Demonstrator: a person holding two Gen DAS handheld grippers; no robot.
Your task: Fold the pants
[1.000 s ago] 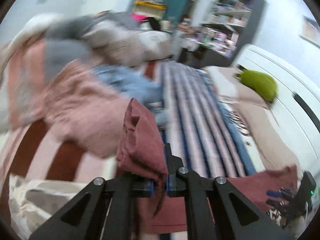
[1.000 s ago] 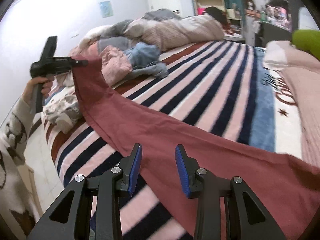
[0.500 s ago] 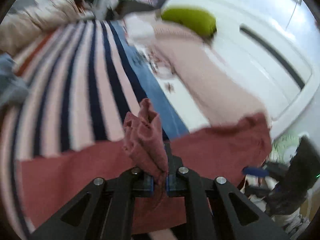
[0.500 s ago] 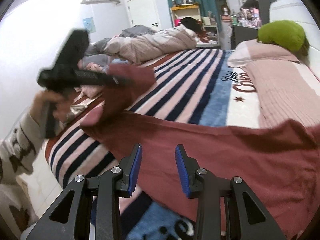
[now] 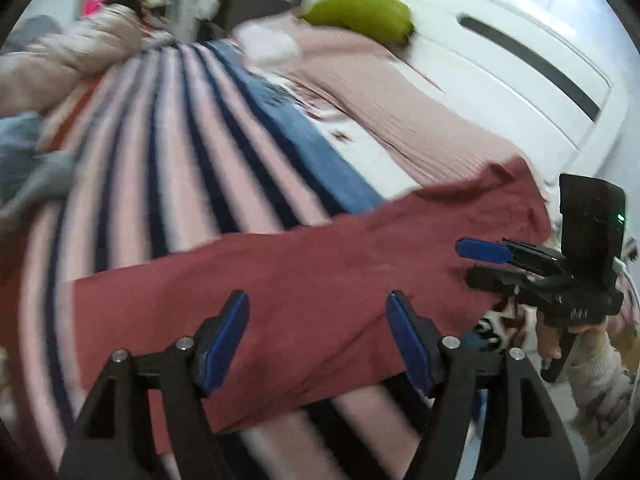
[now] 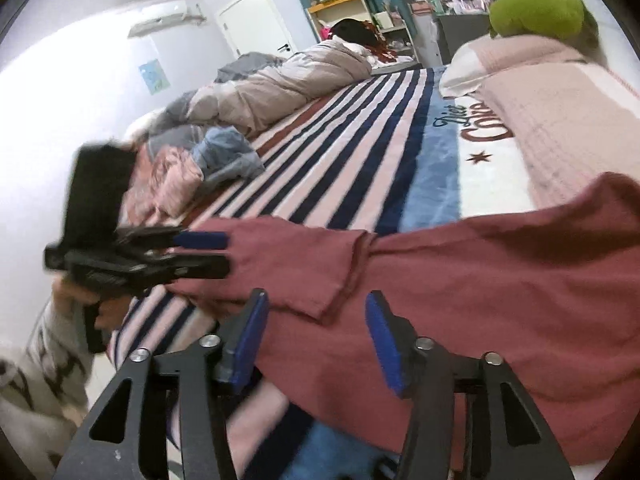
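The dark red pants (image 5: 304, 280) lie across the near edge of the striped bed, with one end folded over onto the rest (image 6: 304, 264). My left gripper (image 5: 318, 334) is open and empty just above the pants. It also shows at the left of the right wrist view (image 6: 208, 252), with its tips at the edge of the folded-over end. My right gripper (image 6: 316, 336) is open and empty over the pants. It shows at the right of the left wrist view (image 5: 480, 264), near the other end of the pants.
A striped blanket (image 6: 360, 128) covers the bed. Crumpled clothes (image 6: 200, 164) and a beige duvet (image 6: 288, 84) lie at the far side. A pink pillow (image 6: 560, 108) and a green cushion (image 6: 536, 8) lie by the white headboard (image 5: 500, 68).
My left gripper carried the pants end across, laid it over the rest of the pants and opened. The right gripper stayed open above the pants.
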